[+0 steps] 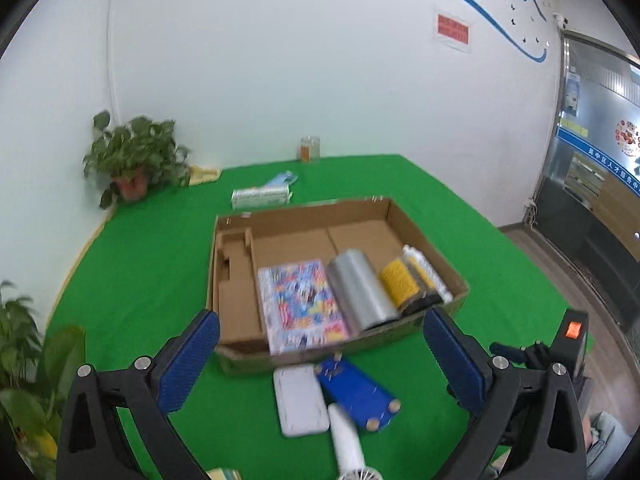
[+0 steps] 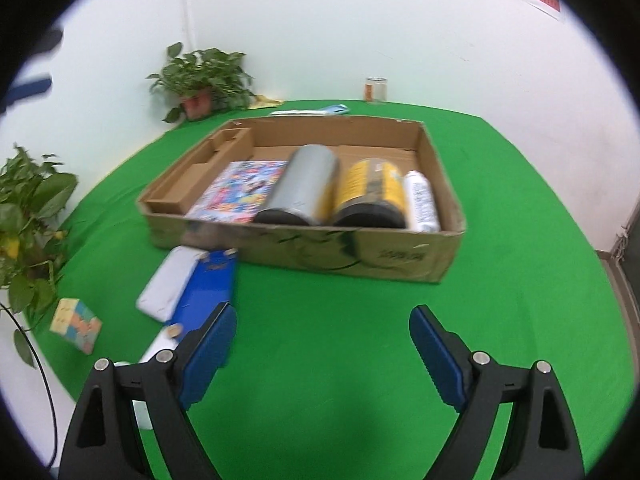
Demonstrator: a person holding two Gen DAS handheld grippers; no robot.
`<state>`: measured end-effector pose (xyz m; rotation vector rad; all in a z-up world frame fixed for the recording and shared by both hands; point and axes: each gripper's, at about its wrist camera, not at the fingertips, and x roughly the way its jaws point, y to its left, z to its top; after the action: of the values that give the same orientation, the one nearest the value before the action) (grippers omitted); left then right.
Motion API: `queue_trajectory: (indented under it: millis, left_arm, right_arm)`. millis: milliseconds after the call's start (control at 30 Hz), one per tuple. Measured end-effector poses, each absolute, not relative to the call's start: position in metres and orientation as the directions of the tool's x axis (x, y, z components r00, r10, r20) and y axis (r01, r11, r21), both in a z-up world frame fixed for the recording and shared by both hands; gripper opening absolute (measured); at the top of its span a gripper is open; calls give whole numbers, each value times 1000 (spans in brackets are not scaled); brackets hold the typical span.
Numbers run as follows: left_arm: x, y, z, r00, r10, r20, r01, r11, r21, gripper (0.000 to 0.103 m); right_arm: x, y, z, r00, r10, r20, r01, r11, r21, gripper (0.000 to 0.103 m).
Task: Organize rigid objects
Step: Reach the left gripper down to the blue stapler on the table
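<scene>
A shallow cardboard box [image 1: 236, 354] [image 2: 384, 258] stands on the green table. Inside it lie a colourful booklet [image 1: 300, 304] [image 2: 240, 190], a grey cylinder [image 1: 362, 288] [image 2: 302, 186], a yellow can [image 1: 400, 280] [image 2: 370, 192] and a white bottle [image 1: 426, 272] [image 2: 420, 200]. In front of the box lie a white case [image 1: 298, 400] [image 2: 168, 284], a blue flat board [image 1: 356, 390] [image 2: 208, 292] and a white handheld fan [image 1: 348, 444] [image 2: 158, 346]. My left gripper [image 1: 320, 338] is open and empty above these. My right gripper [image 2: 322, 330] is open and empty over bare table.
A cube puzzle [image 2: 76, 324] sits at the table's left edge. Potted plants [image 1: 134, 160] [image 2: 28, 216] stand at the left and far corner. A glass jar [image 1: 309, 148] [image 2: 376, 89] and small packets [image 1: 262, 196] lie behind the box. A doorway is at the right.
</scene>
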<state>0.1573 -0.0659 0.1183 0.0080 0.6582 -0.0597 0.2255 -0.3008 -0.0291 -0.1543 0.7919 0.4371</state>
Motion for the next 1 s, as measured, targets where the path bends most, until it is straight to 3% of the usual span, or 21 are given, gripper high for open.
queue_trajectory:
  millis: [233,367,467,500,700,833,1000]
  left_arm:
    - [116,-34,-22,632,-225,-741,49,967,-252,102]
    - [111,-26,-85,553,-322,-769,-6,921,-390,95]
    - [114,-25,-113,502,-414,-759,-31,868,-495,74]
    - [116,-27,-123,476,-448,-756,-34,850,-525,73]
    - [116,-41,-122,460,-477,-749,21,849,-528,72]
    - [119,-30,-107,501,-460,-734,2,848,-530,77]
    - [128,-20,-102,527,-419,-740,-46,855,-517,79]
  right_arm:
    - [178,-277,-59,542,428,-723,-542,836,89,89]
    - [154,-267,-74,493,477,-727,-614,783,98,89]
    - [144,-258,-83,457,501,-735,-650,752,109,89]
    - [143,-256,-84,451,503,-737,-656,747,109,89]
    - [158,-265,-76,513,487,-707,-629,774,77,88]
    - [194,-278,-63,543,460,-702,-542,831,125,89]
    - [218,-250,-59,531,466,-707,-570,815,109,88]
